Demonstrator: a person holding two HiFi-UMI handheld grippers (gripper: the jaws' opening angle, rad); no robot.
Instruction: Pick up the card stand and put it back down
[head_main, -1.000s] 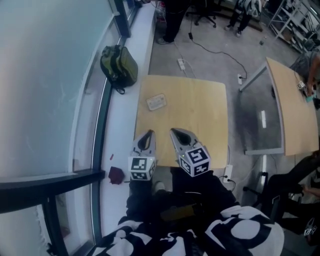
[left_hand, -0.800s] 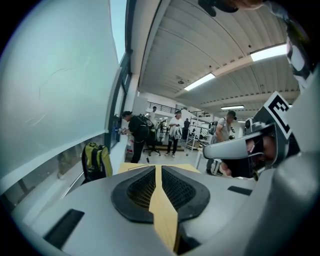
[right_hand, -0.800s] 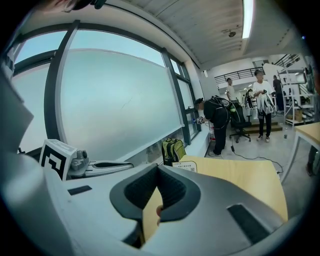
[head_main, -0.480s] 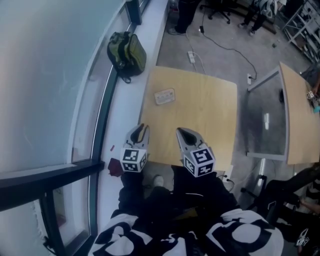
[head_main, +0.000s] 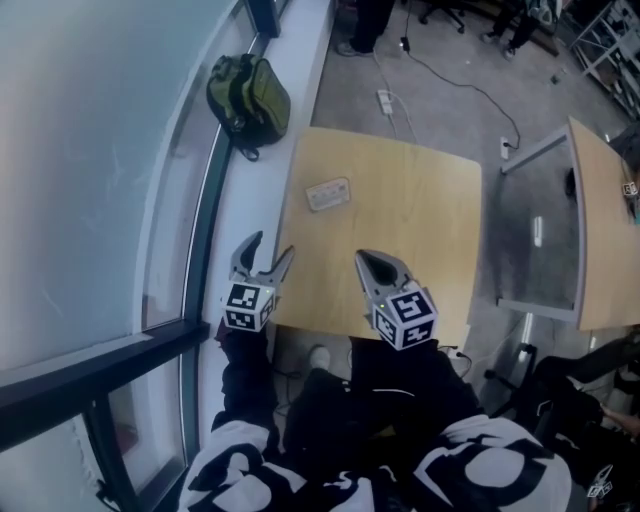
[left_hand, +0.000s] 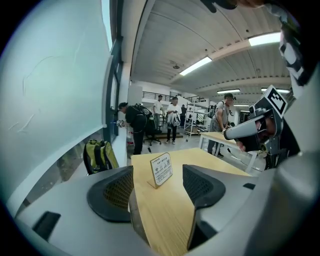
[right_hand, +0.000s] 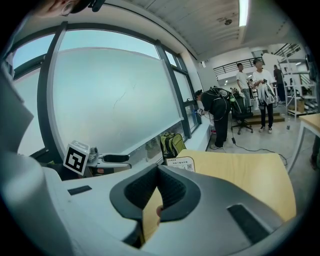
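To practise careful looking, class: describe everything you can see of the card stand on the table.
The card stand is a small, pale card with rounded corners, apparently in a clear holder. It carries lines of print too small to read and a square code. It stands upright, leaning back slightly on a short foot. It sits on the light wooden table, in the far part toward the window side. Only the table touches it; nothing rests on or against it.
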